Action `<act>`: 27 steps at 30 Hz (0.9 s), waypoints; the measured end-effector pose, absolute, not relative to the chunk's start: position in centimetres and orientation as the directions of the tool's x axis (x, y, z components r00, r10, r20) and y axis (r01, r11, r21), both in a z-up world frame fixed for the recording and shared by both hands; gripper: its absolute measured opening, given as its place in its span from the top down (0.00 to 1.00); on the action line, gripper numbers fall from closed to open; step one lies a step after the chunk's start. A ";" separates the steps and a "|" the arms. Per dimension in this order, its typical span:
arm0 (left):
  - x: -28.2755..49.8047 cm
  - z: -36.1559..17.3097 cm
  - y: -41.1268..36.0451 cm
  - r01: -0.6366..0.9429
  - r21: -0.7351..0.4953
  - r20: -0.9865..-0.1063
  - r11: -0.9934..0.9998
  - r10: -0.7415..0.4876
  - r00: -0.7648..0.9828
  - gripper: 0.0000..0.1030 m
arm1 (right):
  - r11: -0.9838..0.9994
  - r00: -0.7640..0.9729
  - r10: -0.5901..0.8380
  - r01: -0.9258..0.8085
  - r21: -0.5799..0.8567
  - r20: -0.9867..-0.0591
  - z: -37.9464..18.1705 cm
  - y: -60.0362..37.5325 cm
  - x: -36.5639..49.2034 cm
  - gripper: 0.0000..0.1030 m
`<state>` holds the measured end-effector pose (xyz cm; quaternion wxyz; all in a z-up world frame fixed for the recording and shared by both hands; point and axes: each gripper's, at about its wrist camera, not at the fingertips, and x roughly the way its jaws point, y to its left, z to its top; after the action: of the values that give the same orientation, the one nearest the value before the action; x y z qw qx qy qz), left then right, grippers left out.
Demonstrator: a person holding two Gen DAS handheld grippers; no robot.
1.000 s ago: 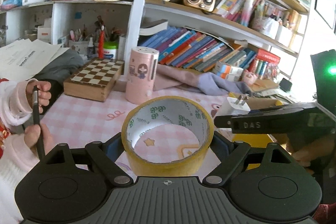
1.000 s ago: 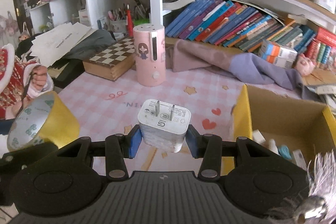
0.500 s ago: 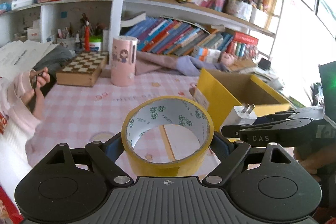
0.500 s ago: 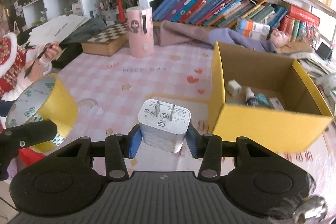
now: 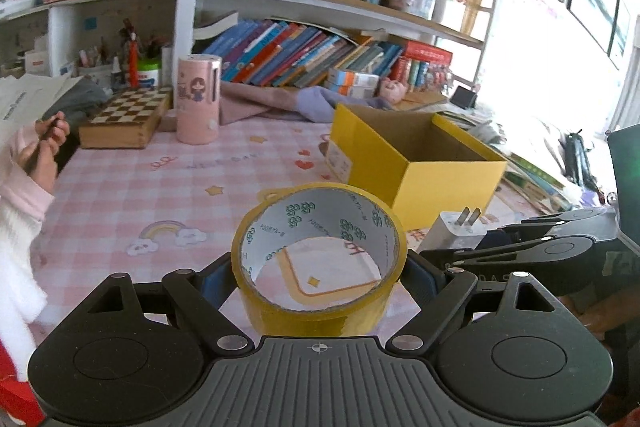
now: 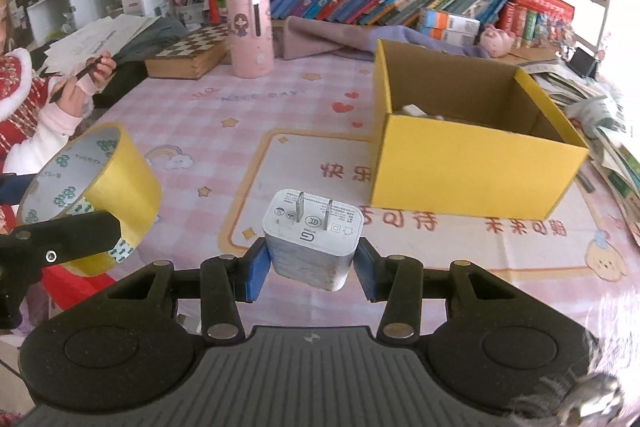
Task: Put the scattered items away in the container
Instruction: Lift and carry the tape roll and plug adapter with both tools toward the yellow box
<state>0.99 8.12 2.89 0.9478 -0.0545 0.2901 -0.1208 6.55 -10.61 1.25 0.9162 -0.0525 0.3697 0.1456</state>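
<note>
Between left claw (image 5: 319,277) pads: tape roll (image 5: 320,259), clamped.

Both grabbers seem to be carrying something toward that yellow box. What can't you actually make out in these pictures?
- Yellow box contents: right wrist view, near wall hides all but a white scrap; left wrist view shows none.
- Charger underside: hidden by the right gripper.
- Tape roll base: behind the left gripper.

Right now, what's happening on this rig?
A person is tidying a desk with two handheld grippers. The left gripper holds a roll of yellow tape between its fingers; the right gripper holds a white plug adapter. Both are held above the pink tablecloth, short of the open yellow box, which already holds a few small items. Neither is dropped in yet.
</note>
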 end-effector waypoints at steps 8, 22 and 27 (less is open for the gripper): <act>1.4 2.7 5.9 0.280 -0.184 -0.541 0.942 -0.334 0.772 0.15 | 0.973 0.688 0.168 -0.231 0.006 -0.706 1.1 -12.9 5.2 0.58; 3.0 2.7 0.4 0.457 -0.146 -0.547 0.877 -0.456 0.702 0.15 | 0.998 0.709 0.061 -0.056 0.030 -0.702 1.2 -18.8 3.7 0.58; 3.7 2.7 -1.0 0.486 -0.140 -0.548 0.863 -0.476 0.688 0.15 | 0.999 0.713 0.041 -0.022 0.037 -0.700 1.2 -20.1 3.8 0.58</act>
<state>3.69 -0.99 2.74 0.9186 0.0080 0.2960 -0.2618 3.81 -20.13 1.22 0.9254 0.0128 0.3785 0.0171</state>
